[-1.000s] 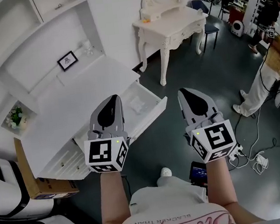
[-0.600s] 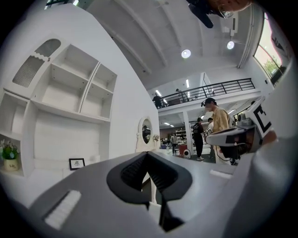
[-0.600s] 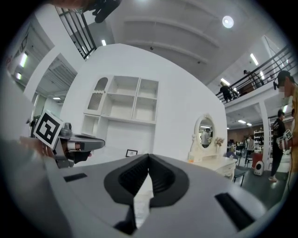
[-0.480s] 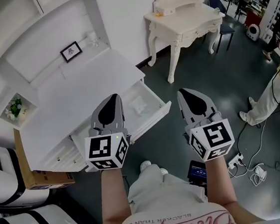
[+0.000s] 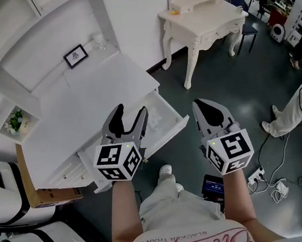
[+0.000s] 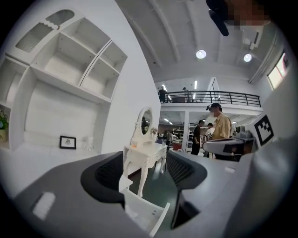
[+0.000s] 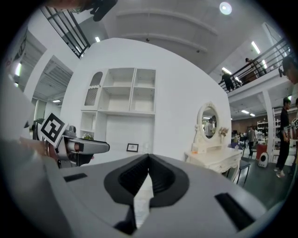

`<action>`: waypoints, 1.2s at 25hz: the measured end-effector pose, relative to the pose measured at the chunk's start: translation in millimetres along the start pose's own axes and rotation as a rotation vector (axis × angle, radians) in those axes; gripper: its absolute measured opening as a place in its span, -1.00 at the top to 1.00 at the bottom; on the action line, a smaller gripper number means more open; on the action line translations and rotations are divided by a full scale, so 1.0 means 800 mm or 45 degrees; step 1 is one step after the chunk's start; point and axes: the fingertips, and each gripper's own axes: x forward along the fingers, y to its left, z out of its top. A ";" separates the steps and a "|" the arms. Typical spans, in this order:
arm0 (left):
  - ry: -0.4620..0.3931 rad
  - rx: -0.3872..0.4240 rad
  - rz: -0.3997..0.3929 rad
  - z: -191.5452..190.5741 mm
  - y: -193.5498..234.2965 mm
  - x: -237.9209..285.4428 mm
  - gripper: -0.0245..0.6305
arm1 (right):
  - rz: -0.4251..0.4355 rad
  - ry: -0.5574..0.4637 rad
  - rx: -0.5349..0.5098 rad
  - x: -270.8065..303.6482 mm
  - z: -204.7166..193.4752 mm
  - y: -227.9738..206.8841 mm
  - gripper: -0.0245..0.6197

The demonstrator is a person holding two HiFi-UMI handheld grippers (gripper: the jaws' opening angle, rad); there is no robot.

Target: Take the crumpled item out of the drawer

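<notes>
**Head view.** My left tongs (image 5: 131, 113) stood released, jaws spread wide. They had just been opening, and nothing lay between them. The drawer (image 5: 177, 124) hung pulled out from under the white worktop (image 5: 79, 109), just ahead of and below the left tips. A pale crumpled item (image 5: 154, 113) sat inside it, just right of the left tongs' right-hand jaw. It was white on white, so I could not make out its outline well. My right tongs (image 5: 202, 105) were clenched and empty, off to the right of the drawer's front corner and over the dark floor.

**Left gripper view.** The left tongs (image 6: 146, 173) gaped with only air between the pads. The drawer's front corner showed low in the gap, below the jaws. A white dressing table (image 6: 142, 153) stood well beyond them. The tongs touched nothing.

**Right gripper view.** The right tongs (image 7: 148, 173) had their pads meeting at the tip and gripped nothing. The left tongs showed off to their left.

**Step in hand, as I judged it.** This was the reach. The left tongs were ready, but the item was not yet straddled.

**Next move, as I judged it.**
- Tip the left tongs down and in past the drawer's front wall.
- Set one jaw on either side of the crumpled item.
- Close deep enough that the soft bulk does not slip out.
- Lift clear of the rim.
</notes>
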 end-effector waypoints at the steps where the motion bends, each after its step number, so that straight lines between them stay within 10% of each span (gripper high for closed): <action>1: 0.021 -0.025 -0.007 -0.005 0.005 0.007 0.07 | 0.000 0.007 0.002 0.007 -0.002 -0.002 0.90; 30: 0.791 -0.486 0.001 -0.310 0.091 0.108 0.10 | -0.096 0.496 0.244 0.131 -0.216 -0.037 0.90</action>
